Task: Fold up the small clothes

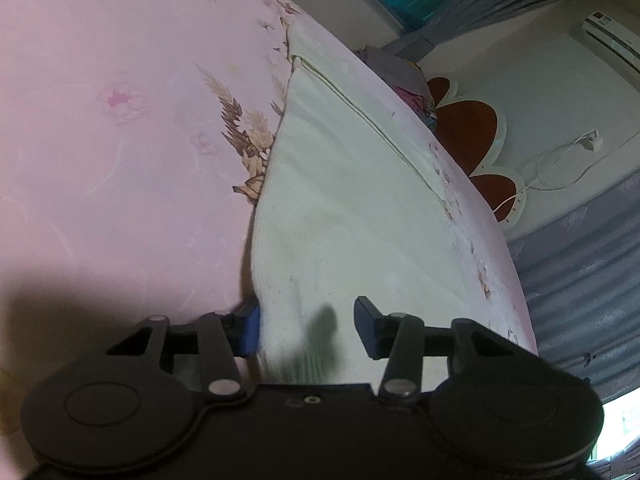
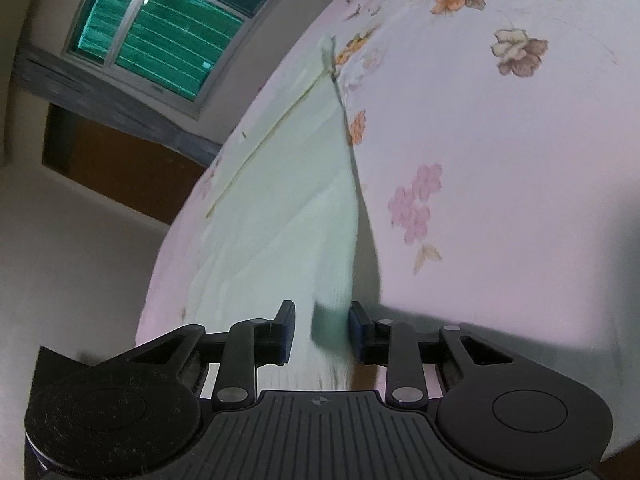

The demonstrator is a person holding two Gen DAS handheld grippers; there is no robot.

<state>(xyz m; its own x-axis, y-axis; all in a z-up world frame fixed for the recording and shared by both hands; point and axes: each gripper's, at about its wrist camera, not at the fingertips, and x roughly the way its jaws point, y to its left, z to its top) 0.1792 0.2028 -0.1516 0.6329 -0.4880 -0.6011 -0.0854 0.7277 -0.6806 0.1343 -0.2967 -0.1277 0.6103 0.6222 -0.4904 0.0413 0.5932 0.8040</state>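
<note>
Although the floral bedsheet (image 1: 100,120) fills most of both views, the thing that matters is the pale knit garment (image 1: 352,200) lying flat on it, stretching away from both tools toward the far side of the bed, with a thin seam line (image 1: 372,120) running along it. It looks soft, light and limp — a ribbed knit that should drape and sag rather than keep any shape, so I judge it best taken at the near hem corners, one per tool, where a pinch gathers the whole thickness. Relative to the garment, the left gripper (image 1: 306,330) sits at its near edge, tilted, its jaws spread wide with the hem lying between them; one pad touches the garment's side edge. The right gripper (image 2: 322,334) sits at the near edge too — jaws parted more narrowly, a blurred fold of hem between them, not clearly pinched.
</note>
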